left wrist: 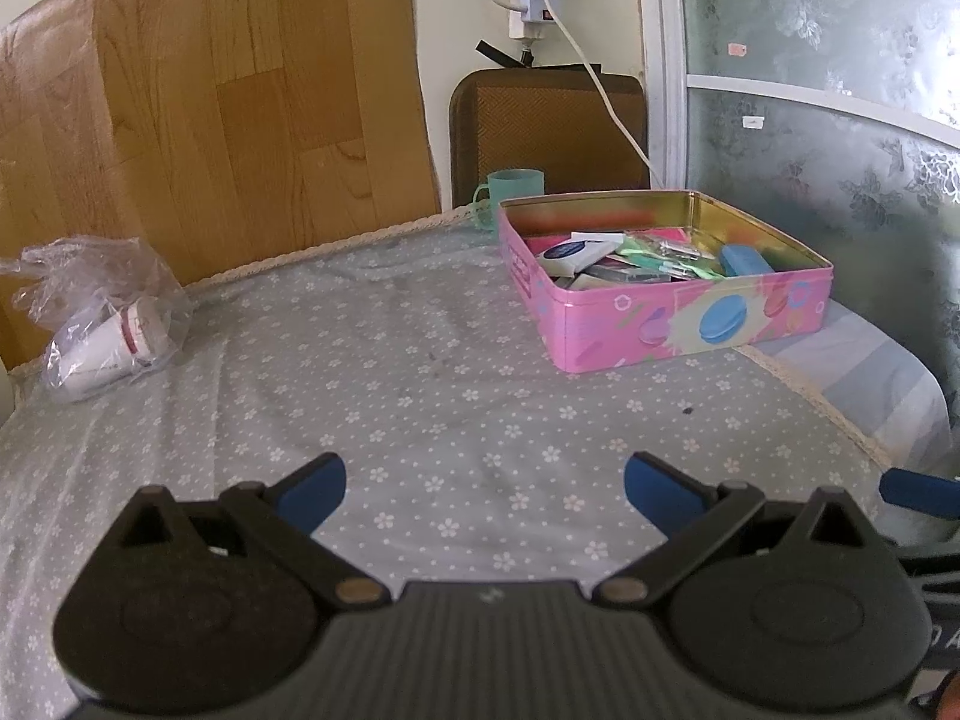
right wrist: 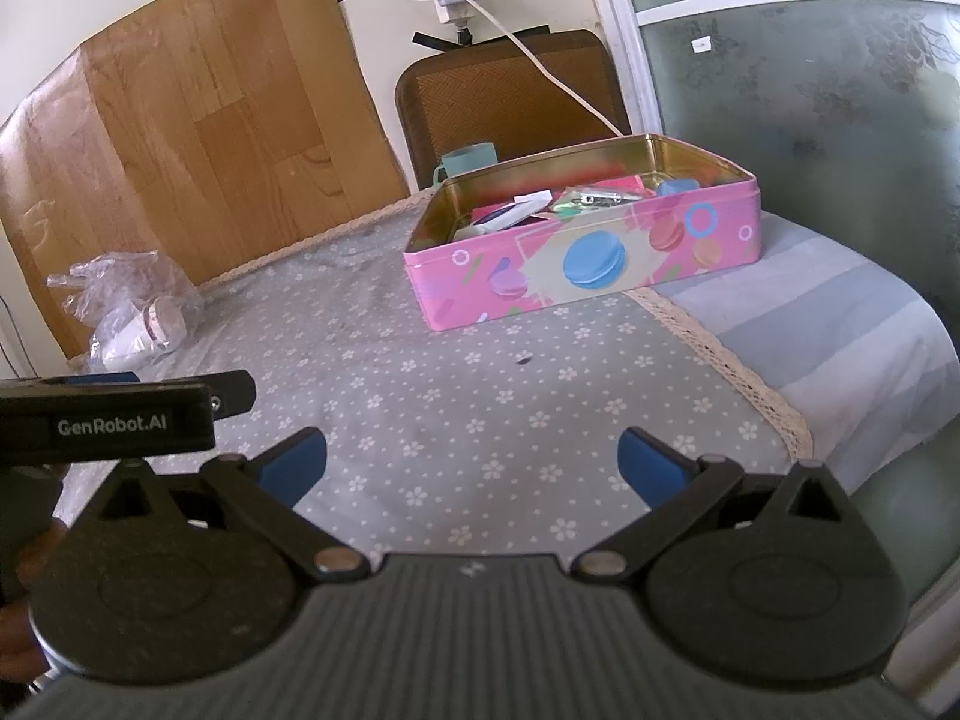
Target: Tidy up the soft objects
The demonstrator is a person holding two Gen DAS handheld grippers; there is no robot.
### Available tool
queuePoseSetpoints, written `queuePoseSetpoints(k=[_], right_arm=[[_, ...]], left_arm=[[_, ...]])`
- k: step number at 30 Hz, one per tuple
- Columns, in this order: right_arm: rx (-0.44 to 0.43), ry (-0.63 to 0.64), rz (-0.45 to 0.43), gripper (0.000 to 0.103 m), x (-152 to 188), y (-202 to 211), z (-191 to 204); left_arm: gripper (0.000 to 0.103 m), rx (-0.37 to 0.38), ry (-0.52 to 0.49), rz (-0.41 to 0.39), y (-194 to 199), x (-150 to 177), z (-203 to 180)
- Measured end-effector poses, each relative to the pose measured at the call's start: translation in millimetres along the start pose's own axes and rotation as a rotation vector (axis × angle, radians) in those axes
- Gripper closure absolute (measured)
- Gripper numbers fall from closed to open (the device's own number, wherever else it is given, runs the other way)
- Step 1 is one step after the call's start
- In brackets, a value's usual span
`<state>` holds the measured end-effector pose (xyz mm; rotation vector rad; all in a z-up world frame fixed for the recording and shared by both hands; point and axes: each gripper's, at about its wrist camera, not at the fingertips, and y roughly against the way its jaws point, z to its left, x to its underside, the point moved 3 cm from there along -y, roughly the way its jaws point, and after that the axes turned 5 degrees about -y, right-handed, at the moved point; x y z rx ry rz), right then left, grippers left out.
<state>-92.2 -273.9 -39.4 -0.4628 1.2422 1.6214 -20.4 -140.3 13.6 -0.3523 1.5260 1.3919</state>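
Note:
A pink tin box with macaron pictures stands open on the far right of the flowered cloth; it also shows in the right wrist view. It holds several small packets and a blue case. A clear plastic bag with white rolled items lies at the far left, and shows in the right wrist view. My left gripper is open and empty above the near cloth. My right gripper is open and empty too, beside the left one, whose body shows at its left.
A teal cup stands behind the tin, before a brown chair back. A wood-pattern board leans on the wall. A white cable hangs down to the tin. The table edge with striped cloth drops off at right.

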Motion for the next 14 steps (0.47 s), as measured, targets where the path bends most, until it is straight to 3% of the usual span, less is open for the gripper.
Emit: queuePoseSetpoints(k=[14], right_arm=[[-0.010,0.018,0.003,0.000,3,-2,5]], left_arm=[[0.000,0.041,0.043,-0.019,8,2,12]])
